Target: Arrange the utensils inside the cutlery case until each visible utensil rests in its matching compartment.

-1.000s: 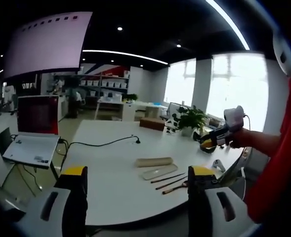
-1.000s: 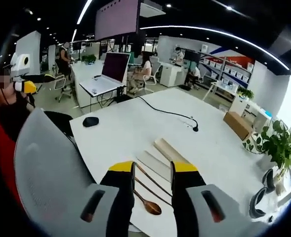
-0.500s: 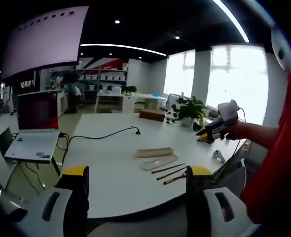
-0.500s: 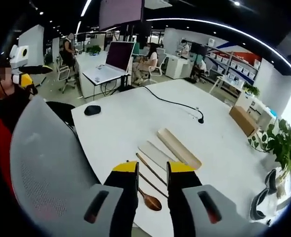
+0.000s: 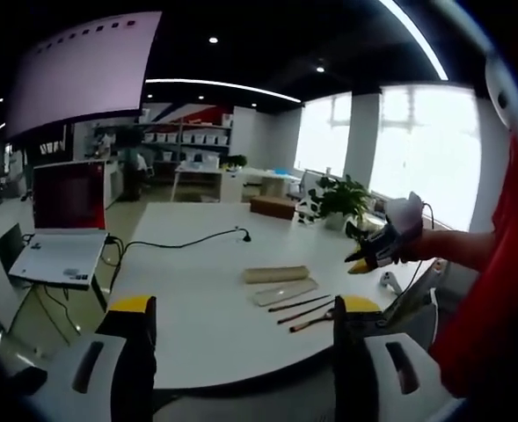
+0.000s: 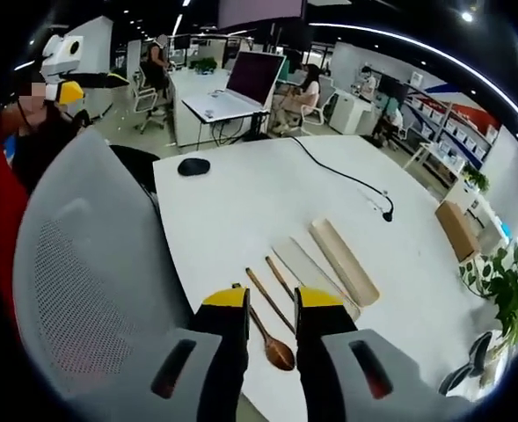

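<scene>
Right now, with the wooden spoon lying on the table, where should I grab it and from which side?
Grip the wooden spoon on its thin handle, about halfway along, not on the bowl. It lies flat on the white table, so come straight down from above with the jaws set across the handle. The right gripper is already over it. The chopsticks lie close beside it, so I would probably keep the jaws narrow.

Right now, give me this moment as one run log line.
left gripper open, raised off table | right gripper nearly closed, empty, above wooden spoon | chopsticks beside spoon | cutlery case open, no utensils inside | white table
</scene>
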The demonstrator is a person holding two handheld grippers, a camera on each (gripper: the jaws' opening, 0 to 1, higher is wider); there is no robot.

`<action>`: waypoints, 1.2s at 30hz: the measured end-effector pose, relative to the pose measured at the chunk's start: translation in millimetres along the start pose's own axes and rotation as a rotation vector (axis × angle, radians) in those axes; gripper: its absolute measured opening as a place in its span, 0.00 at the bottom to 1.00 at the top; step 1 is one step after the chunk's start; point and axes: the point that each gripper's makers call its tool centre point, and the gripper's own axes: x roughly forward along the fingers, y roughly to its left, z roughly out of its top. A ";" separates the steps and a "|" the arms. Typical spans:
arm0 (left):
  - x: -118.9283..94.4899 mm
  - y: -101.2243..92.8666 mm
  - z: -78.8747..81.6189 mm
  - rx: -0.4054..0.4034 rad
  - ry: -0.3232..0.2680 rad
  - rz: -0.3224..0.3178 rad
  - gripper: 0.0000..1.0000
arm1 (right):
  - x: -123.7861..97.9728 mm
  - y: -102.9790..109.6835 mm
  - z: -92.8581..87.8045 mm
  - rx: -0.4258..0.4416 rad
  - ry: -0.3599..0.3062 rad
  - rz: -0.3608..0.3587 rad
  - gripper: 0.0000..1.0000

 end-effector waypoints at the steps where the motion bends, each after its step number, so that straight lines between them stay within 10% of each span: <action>1: 0.5 -0.1 0.5 0.005 0.004 0.000 0.84 | 3.0 2.5 -3.4 -0.010 0.009 0.011 0.17; 9: 2.9 0.1 6.4 0.022 0.001 -0.003 0.84 | 18.2 22.3 -40.9 -0.027 0.059 0.070 0.16; 29: -2.5 9.3 -3.1 -0.027 -0.006 0.039 0.88 | 60.0 16.0 -54.3 0.008 0.115 0.064 0.17; 36: -1.7 3.6 -15.4 -0.006 0.032 0.023 0.85 | 66.3 35.9 -69.0 -0.029 0.213 0.216 0.19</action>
